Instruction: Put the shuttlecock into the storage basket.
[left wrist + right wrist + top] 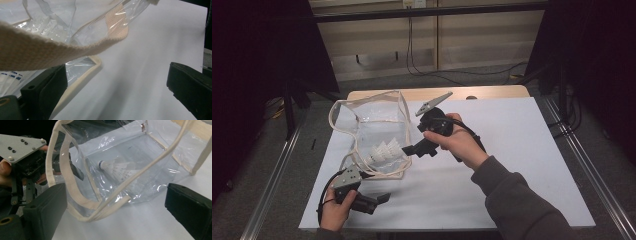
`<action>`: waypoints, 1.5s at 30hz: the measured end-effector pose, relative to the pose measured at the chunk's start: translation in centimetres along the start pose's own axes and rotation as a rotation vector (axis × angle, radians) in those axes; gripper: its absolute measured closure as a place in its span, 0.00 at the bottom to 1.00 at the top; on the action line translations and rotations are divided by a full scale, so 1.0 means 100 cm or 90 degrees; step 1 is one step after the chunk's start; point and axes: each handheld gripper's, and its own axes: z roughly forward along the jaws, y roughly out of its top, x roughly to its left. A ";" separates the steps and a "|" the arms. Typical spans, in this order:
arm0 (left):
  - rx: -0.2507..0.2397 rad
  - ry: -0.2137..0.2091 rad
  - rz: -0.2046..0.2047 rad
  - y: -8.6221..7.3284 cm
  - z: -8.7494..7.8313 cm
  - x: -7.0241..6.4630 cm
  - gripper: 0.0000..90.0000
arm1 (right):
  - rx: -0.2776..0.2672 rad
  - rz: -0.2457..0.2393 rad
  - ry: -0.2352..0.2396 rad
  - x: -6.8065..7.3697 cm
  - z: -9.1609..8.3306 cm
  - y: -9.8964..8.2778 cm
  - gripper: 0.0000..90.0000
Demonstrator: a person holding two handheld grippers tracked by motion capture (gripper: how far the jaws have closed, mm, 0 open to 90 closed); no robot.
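Lying on its side on the white table (512, 165), the clear bag (372, 130) holds shuttlecocks (387, 150), and the step in hand is judged to be working at its mouth. The right gripper (409, 150) is held wide open and empty just before the opening, while the left gripper (382, 198) is also spread with nothing clamped, the cream strap (37, 52) draped over its near jaw. Next, the mouth probably needs holding open, since the loose straps and slack film stand in the way of a clean reach.
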 end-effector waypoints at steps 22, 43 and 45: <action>0.000 0.003 0.000 -0.001 -0.001 0.000 0.04 | -0.017 0.004 0.001 -0.013 -0.015 -0.031 0.04; 0.001 0.003 -0.001 -0.001 -0.001 0.000 0.04 | -0.027 0.021 -0.007 -0.026 -0.026 -0.067 0.04; 0.001 0.004 -0.002 -0.001 -0.001 0.000 0.04 | -0.029 0.026 -0.008 -0.028 -0.027 -0.070 0.04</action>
